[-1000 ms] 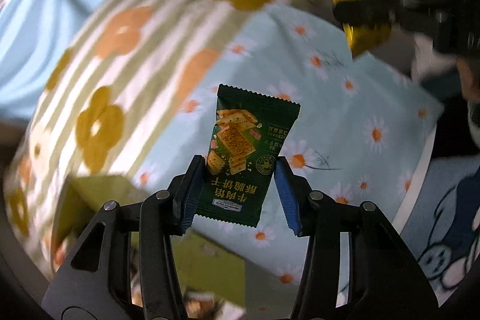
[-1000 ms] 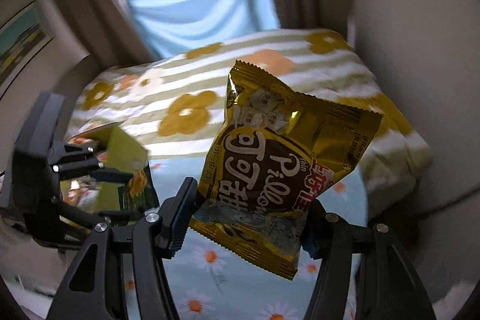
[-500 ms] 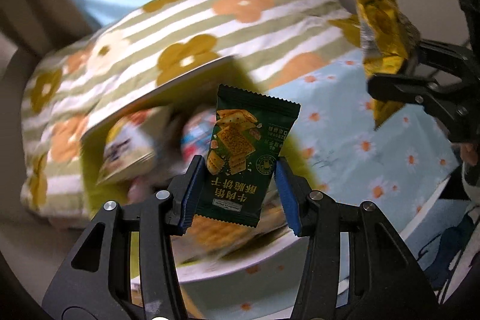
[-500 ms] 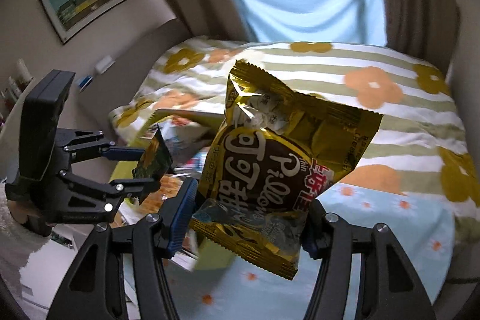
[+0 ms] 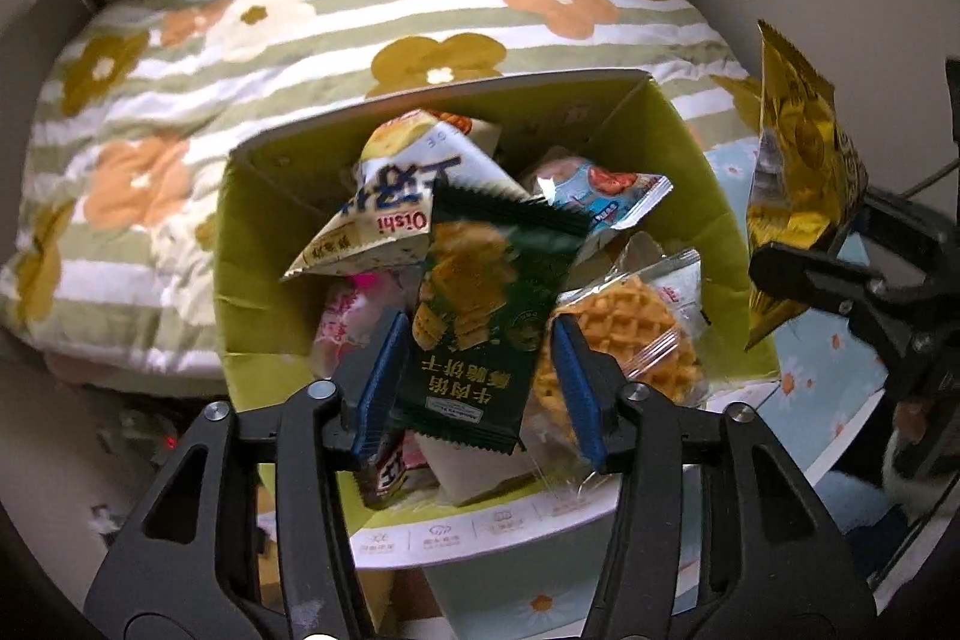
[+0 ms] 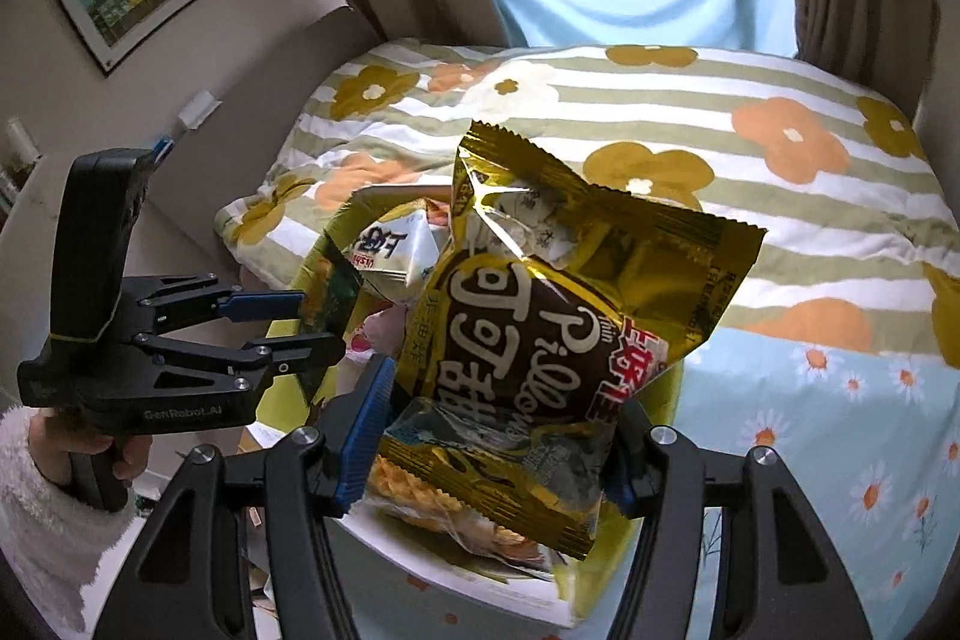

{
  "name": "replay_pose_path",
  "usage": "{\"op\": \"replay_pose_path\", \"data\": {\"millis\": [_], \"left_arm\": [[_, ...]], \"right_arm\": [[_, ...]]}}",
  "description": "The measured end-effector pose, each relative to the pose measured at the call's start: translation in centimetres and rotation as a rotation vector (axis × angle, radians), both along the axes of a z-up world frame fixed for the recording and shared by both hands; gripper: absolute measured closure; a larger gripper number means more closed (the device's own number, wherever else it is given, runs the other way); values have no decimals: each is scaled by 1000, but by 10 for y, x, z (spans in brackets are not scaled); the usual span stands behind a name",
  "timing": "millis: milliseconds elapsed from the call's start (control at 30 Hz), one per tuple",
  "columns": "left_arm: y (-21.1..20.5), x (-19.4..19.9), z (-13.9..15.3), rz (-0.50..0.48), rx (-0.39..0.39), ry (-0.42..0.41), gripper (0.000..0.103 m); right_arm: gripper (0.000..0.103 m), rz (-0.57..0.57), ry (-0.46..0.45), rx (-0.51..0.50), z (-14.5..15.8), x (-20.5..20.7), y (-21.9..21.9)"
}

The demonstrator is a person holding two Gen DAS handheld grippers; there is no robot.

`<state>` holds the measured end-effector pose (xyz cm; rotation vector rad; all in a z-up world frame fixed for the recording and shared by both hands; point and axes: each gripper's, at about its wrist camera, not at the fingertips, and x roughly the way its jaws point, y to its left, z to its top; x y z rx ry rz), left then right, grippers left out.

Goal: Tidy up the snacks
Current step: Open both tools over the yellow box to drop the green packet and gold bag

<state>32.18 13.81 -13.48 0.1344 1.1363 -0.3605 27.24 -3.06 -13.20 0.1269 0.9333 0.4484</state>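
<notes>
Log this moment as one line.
left gripper: opening, green packet between jaws over box | right gripper: shut on gold bag

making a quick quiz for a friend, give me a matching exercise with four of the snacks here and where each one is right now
Things:
1. green cracker packet
2. gold chocolate bag
3. waffle packet
4. white Oishi bag

Places:
a. lying in the box by its right wall, under clear wrap
b. between the left gripper's open jaws, over the box
c. clamped in the right gripper
d. propped on top of the pile near the box's back

Pairs: 1-b, 2-c, 3-a, 4-d
</notes>
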Motion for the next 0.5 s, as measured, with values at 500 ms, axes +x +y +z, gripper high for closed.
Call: {"op": "replay_pose_path", "data": {"millis": [500], "left_arm": [[7, -16, 5, 44, -20, -50, 0]], "right_arm": [[47, -13, 24, -41, 11, 3, 1]]}}
